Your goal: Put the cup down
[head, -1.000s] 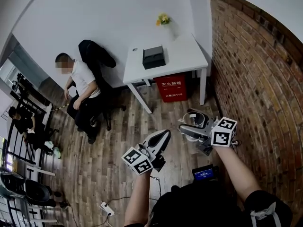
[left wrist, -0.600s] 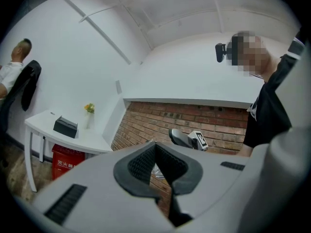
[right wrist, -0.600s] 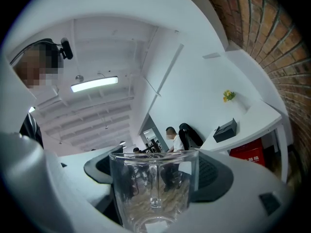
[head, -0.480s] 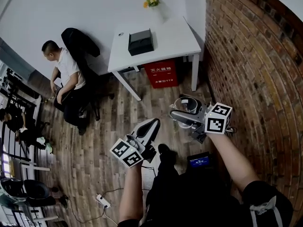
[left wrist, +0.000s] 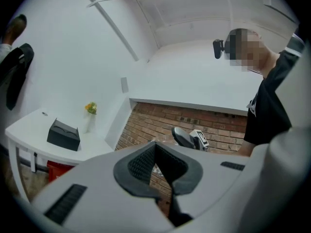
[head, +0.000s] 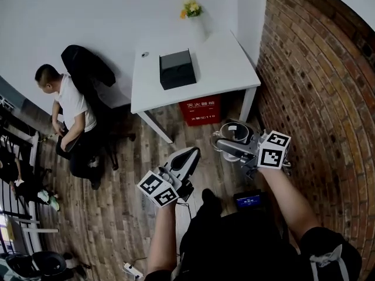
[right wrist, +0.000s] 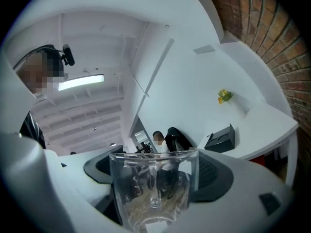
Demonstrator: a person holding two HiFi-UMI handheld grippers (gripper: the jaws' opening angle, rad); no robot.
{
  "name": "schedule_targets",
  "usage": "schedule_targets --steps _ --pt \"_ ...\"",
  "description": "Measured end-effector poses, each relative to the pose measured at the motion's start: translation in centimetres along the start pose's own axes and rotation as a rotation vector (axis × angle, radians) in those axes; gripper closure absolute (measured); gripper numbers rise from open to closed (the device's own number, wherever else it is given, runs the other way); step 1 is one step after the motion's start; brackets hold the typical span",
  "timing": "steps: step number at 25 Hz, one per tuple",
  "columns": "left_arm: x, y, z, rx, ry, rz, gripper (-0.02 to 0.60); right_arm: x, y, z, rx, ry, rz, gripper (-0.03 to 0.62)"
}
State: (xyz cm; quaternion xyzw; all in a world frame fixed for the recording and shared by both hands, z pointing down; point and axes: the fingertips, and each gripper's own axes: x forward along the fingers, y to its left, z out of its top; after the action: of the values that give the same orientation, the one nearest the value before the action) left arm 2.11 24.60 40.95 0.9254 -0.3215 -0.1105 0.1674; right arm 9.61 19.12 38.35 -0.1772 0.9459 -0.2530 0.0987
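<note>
Right tongs [head: 231,145] still clamped on glass cup [head: 236,132]. Left tongs [head: 190,155] pressed together, empty. White bench [head: 222,69] at 12 o'clock looms nearer than before.

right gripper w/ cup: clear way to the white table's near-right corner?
Likely yes. That table corner is bare; black box sits mid-table, vase at the far edge. Only open floor lies between it and the right gripper holding the cup.
</note>
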Motion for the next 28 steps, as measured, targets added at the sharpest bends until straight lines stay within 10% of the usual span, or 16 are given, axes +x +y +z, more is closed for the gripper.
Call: schedule_targets --steps 28 --pt "9.0 27.8 7.6 -0.037 0.03 0.049 0.574 20.5 -21.4 8.0 0.049 0.021 0.015 0.154"
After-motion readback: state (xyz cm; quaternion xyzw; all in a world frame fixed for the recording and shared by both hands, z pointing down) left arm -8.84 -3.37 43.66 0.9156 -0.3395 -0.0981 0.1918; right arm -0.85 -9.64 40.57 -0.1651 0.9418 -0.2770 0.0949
